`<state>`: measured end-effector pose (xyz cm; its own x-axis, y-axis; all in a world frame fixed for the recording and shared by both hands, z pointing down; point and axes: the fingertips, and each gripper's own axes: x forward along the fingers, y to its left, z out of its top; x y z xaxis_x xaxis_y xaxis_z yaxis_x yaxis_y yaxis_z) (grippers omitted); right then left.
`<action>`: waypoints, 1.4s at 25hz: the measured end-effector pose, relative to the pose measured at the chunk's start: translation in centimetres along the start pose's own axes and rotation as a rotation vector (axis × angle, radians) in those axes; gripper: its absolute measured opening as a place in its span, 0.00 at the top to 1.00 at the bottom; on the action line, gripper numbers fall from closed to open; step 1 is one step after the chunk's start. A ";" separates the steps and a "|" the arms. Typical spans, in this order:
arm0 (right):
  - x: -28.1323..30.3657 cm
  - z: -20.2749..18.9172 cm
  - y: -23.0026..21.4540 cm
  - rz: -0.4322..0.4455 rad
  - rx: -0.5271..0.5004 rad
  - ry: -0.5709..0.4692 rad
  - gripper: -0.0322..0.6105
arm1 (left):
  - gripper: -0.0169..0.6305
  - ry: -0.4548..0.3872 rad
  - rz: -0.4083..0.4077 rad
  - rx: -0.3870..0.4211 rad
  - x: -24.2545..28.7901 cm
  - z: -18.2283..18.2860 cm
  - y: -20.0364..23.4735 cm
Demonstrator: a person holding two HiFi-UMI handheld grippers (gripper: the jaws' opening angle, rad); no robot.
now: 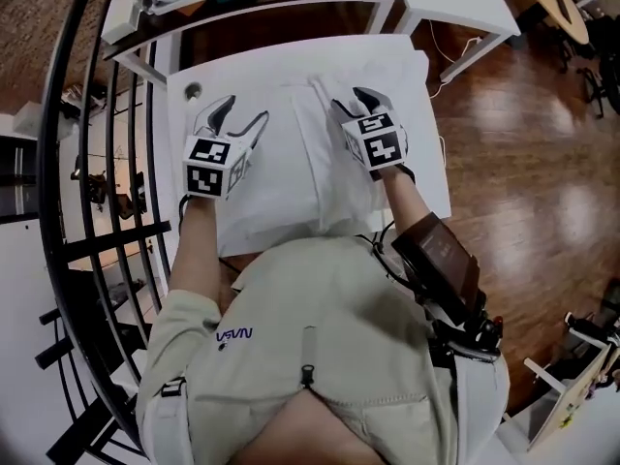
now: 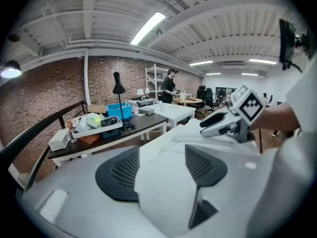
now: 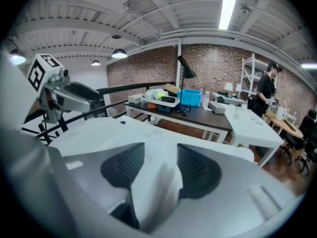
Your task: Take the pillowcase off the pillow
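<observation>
A white pillow in its white pillowcase lies on the white table in front of me. My left gripper is over its left part. In the left gripper view a flap of the pillowcase lies between the widely spread pads of that gripper, and I cannot see them pressing it. My right gripper is at the pillow's far right part. In the right gripper view a bunched fold of pillowcase rises between the pads of that gripper, which hold it.
A black curved railing runs along the table's left side. Beyond the table stand a dark desk with a blue bin, clutter and a black lamp, and a white table. A person stands far off. To the right is wooden floor.
</observation>
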<state>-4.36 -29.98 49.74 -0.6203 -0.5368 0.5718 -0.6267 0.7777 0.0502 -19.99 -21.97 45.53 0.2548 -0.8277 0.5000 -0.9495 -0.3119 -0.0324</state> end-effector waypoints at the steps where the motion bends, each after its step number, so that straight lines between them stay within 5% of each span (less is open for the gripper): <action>1: 0.2 0.5 0.2 0.007 -0.003 -0.001 0.64 | 0.51 0.023 0.016 -0.008 1.4 -0.7 0.4; 9: 3.6 3.7 1.7 0.048 -0.030 0.010 0.61 | 0.44 0.231 -0.007 -0.031 7.5 -7.7 -1.0; 15: 7.1 2.0 2.4 0.045 -0.052 0.129 0.59 | 0.87 0.214 -0.007 0.117 6.9 -9.3 -3.8; 18: 7.4 1.2 2.5 0.024 -0.108 0.186 0.61 | 0.93 0.167 0.034 0.168 5.6 -8.8 -4.5; 22: 6.8 1.4 2.2 -0.001 -0.157 0.191 0.90 | 0.94 0.060 0.098 0.128 2.6 -6.4 -4.4; 27: 5.0 3.2 -0.1 -0.059 -0.129 0.136 0.93 | 0.95 -0.094 0.140 0.096 -2.3 -1.5 -4.2; 31: 3.5 2.1 -3.5 -0.154 -0.055 0.150 0.93 | 0.95 -0.167 0.180 0.106 -5.5 -0.5 -4.1; 35: 1.5 1.5 -7.6 -0.242 0.030 0.129 0.93 | 0.95 -0.233 0.231 0.029 -8.4 0.0 -2.4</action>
<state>-1.24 -37.15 49.00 -0.3866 -0.6582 0.6460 -0.7645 0.6205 0.1748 -19.89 -14.32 41.43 0.0719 -0.9615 0.2654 -0.9824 -0.1143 -0.1480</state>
